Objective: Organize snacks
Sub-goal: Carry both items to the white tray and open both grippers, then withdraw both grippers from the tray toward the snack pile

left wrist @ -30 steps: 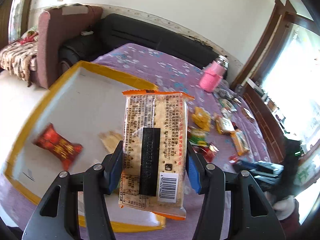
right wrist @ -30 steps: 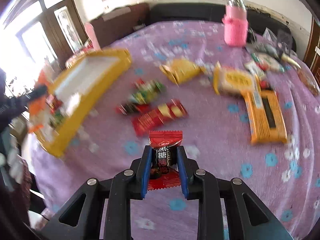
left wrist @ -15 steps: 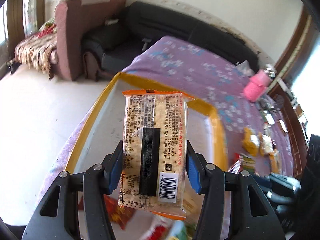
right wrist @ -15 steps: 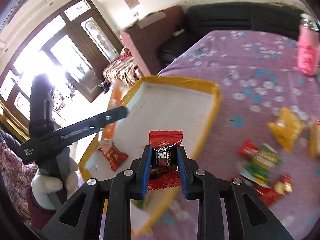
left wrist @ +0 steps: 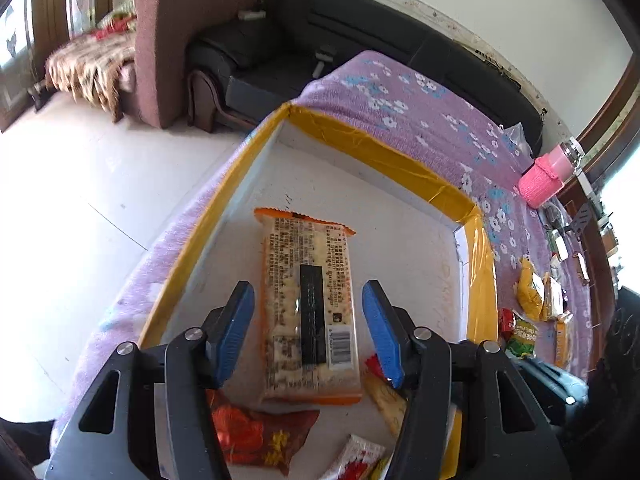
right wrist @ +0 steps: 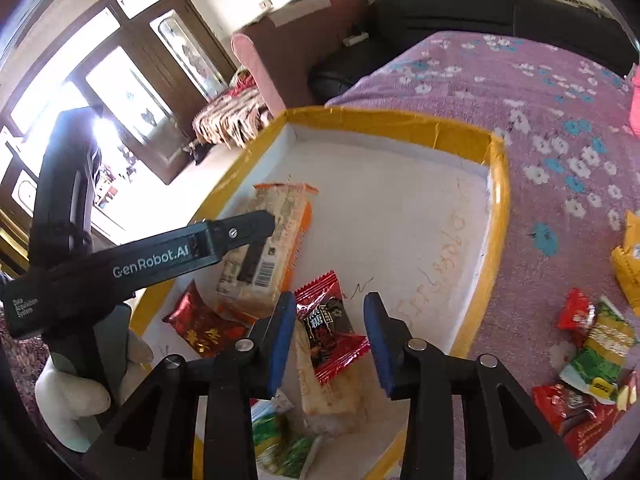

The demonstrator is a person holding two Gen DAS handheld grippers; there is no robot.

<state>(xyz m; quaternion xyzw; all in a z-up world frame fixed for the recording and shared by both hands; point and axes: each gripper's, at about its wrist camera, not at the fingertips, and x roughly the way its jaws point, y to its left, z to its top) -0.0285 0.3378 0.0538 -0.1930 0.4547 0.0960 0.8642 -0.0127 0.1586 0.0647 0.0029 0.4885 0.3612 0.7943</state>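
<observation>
A yellow-rimmed white tray [left wrist: 360, 142] [right wrist: 498, 200] sits on the purple flowered cloth. My left gripper [left wrist: 308, 330] is open over it; an orange cracker pack [left wrist: 310, 304] lies loose on the tray floor between the jaws. The pack also shows in the right wrist view [right wrist: 272, 248]. My right gripper [right wrist: 330, 336] is open above the tray; a small red candy wrapper [right wrist: 328, 330] sits between its jaws, loose, over a pale biscuit pack [right wrist: 326, 384]. A red snack bag [left wrist: 260, 436] [right wrist: 200, 326] lies in the tray's near end.
Loose snacks lie on the cloth right of the tray: yellow packs [left wrist: 534, 290], red and green packs [right wrist: 592, 360]. A pink bottle [left wrist: 548, 174] stands at the far right. A black sofa [left wrist: 360, 40] and a maroon armchair [left wrist: 168, 40] stand beyond the table.
Both grippers moved over the tray and opened. The cracker pack left my left jaws and now lies in the tray. The red candy came loose from my right jaws.
</observation>
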